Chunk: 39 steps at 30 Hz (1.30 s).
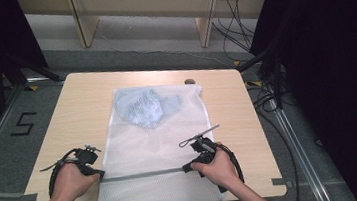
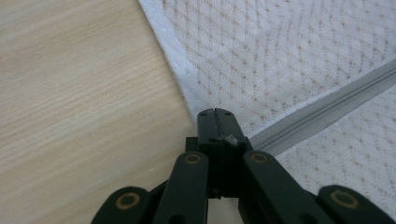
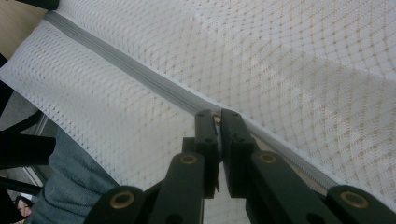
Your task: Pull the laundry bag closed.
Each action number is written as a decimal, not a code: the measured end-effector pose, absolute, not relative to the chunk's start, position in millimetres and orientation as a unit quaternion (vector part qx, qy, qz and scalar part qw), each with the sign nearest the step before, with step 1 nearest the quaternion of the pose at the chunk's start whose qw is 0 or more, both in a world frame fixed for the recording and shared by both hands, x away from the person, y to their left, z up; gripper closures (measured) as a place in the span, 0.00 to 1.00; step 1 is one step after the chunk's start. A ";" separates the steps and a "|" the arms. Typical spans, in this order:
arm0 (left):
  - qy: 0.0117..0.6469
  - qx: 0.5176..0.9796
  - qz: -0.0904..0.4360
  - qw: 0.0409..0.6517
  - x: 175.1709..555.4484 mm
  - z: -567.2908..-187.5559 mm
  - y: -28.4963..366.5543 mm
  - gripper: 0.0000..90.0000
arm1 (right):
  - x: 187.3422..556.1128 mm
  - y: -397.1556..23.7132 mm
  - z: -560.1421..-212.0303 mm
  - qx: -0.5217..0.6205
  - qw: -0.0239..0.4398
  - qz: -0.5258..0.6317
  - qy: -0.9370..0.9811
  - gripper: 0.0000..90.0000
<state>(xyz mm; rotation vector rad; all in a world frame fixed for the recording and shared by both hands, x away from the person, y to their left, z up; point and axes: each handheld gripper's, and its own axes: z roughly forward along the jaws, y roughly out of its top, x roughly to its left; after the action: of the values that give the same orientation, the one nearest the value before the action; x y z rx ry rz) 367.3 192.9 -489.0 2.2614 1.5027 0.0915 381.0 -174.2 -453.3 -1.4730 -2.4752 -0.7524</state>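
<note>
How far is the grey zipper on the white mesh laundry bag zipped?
Mostly shut: the grey zipper looks closed from the left gripper to the right gripper, which pinches what looks like its pull; beyond it, a gap shows.

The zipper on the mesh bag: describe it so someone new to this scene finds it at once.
On the wooden table lies a white mesh laundry bag with a pale blue garment bunched at its far end. Near the bag's close end, a grey zipper runs straight across between the left gripper and the right gripper. It is the one grey band on the white mesh.
</note>
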 end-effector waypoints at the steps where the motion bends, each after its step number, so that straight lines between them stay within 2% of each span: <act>1: 0.540 0.814 0.033 0.211 367.3 -489.0 193.0 1.00 | 381.7 -175.1 -453.5 -0.490 0.084 -0.253 -0.830 0.97; 39: 0.540 0.814 0.033 0.211 367.3 -489.0 193.3 1.00 | 382.9 -196.8 -451.8 -0.515 0.083 -0.255 -0.814 0.97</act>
<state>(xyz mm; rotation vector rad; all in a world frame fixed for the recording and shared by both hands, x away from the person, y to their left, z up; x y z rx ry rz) 367.3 193.3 -489.0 2.2627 1.5010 0.0919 382.9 -196.8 -451.8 -1.5374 -2.4312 -0.7620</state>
